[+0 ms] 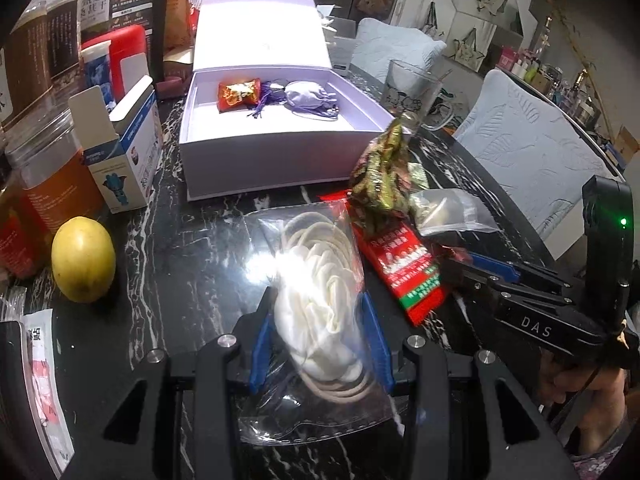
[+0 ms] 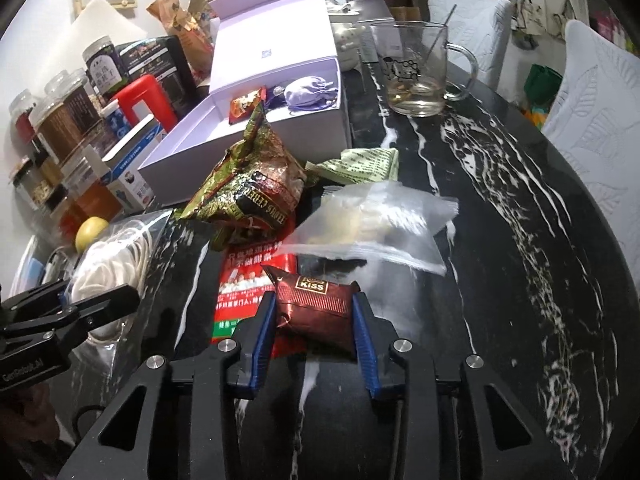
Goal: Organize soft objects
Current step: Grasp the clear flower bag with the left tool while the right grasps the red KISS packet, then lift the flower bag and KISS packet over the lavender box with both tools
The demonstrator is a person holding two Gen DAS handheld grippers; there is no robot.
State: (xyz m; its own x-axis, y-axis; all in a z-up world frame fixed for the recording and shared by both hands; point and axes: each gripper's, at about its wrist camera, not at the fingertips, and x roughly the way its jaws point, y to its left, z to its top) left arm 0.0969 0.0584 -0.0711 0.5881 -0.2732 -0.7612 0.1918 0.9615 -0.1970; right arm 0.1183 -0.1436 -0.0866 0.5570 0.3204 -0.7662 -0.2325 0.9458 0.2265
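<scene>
Your left gripper [image 1: 318, 334] is pinched on the clear bag of white cord [image 1: 320, 280], its blue pads pressing the bag's sides while the bag lies on the dark marbled worktop [image 1: 192, 240]. Your right gripper [image 2: 314, 314] is clamped on the brown KISS packet [image 2: 316, 306], one pad against each end; the packet sits over the edge of the red printed packet [image 2: 248, 276].

The lavender box [image 1: 280, 152] stands open behind both grippers, and inside it lie an orange-red sachet [image 1: 239, 94] and a lilac drawstring pouch [image 1: 307, 98], side by side with purple tassels between them.

From the left wrist you get what the right wrist hardly shows: the yellow fruit [image 1: 84, 260] at the left, near the blue-and-white carton [image 1: 128, 148], and your right gripper's black body coming in from the right edge with a green light on it. The KISS packet is hidden there behind that gripper's fingers.

From the right wrist you see the crumpled green and gold wrapper [image 2: 248, 188] up close, a frosted zip bag [image 2: 372, 224] just right of it, a pale green printed sachet [image 2: 360, 166] behind, and the glass mug [image 2: 416, 68] with a little liquid in it farther back. Your left gripper shows only at the lower left edge, beside the cord bag.
</scene>
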